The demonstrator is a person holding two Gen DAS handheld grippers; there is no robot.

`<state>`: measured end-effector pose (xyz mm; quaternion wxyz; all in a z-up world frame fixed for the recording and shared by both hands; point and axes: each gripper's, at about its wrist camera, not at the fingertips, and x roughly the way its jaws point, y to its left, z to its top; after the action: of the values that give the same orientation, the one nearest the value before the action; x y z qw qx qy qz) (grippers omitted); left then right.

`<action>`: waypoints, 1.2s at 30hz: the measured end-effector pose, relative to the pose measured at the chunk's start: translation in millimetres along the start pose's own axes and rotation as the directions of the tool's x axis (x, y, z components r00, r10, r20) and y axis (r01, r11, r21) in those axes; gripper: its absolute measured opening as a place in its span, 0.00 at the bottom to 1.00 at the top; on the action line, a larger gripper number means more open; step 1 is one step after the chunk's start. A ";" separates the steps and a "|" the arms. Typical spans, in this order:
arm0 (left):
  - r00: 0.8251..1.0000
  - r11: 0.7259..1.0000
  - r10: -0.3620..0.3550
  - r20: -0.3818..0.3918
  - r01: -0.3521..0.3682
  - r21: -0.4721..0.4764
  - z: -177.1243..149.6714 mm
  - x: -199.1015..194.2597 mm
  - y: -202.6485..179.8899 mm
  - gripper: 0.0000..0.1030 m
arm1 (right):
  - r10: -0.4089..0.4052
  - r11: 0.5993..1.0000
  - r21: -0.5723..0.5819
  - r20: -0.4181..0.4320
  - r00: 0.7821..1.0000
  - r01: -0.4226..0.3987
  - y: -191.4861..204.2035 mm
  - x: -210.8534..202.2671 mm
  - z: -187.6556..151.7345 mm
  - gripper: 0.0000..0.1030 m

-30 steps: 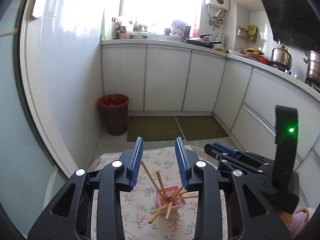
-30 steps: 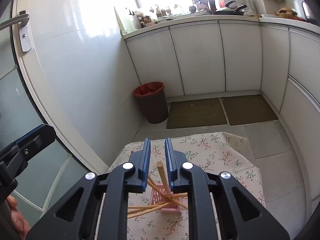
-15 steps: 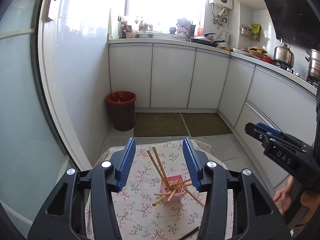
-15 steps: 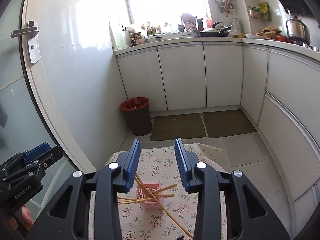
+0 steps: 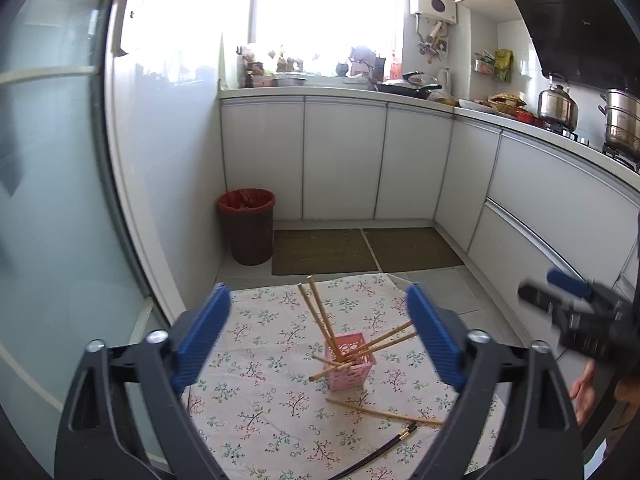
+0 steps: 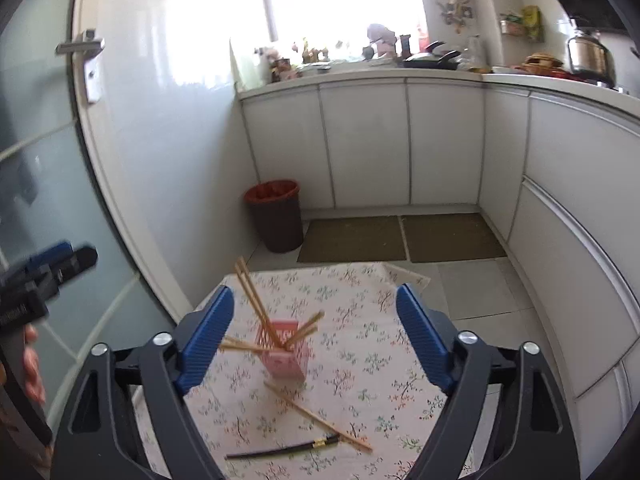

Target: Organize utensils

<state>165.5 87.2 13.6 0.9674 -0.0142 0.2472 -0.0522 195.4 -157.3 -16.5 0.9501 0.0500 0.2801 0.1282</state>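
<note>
A small pink basket (image 5: 350, 360) stands near the middle of the table (image 5: 256, 408), on its flowered cloth, with several wooden chopsticks (image 5: 318, 314) leaning out of it at odd angles. Two pieces are not yet in it: a loose wooden chopstick (image 6: 316, 416) and a black chopstick (image 6: 280, 450), both lying flat on the cloth between the basket and the table's near edge. The left gripper (image 5: 318, 336) and the right gripper (image 6: 314, 334) both hover above the table with their jaws wide apart and nothing between them. In the right wrist view the wooden stick runs on a slant from just in front of the basket toward the near right corner, and the black one lies almost parallel to the near edge, its gold-banded end touching or crossing the wooden one. Both lie below and ahead of the right gripper, which looks the nearer of the two, so it is likely the one to drop down; its jaws would need to straddle the stick across its long axis.
</note>
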 end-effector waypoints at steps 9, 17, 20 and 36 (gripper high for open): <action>0.989 0.998 -0.023 -0.144 0.014 -0.066 -86.7 13.6 21.4 0.93 | -0.114 0.847 -0.514 -0.425 0.898 -0.136 20.4 120.2 -161.2 0.87; 0.960 0.996 -0.034 -0.277 0.012 -0.084 -129.6 42.4 36.4 0.93 | -0.027 0.906 -0.343 -0.631 0.776 -0.248 0.0 189.2 -171.2 0.84; 0.961 0.993 -0.048 -0.274 0.017 -0.113 -133.5 48.0 40.3 0.93 | 0.046 0.944 -0.213 -0.672 0.739 -0.253 -12.6 202.7 -167.4 0.75; 0.949 0.983 -0.090 -0.301 0.037 -0.177 -146.7 53.4 53.5 0.93 | -0.055 0.945 -0.263 -0.714 0.698 -0.195 27.3 247.5 -198.2 0.11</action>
<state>146.7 134.4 -143.4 0.9102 -0.0961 0.3978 -0.0636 282.0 -59.2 -306.6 0.7569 -0.1469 0.5986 0.2174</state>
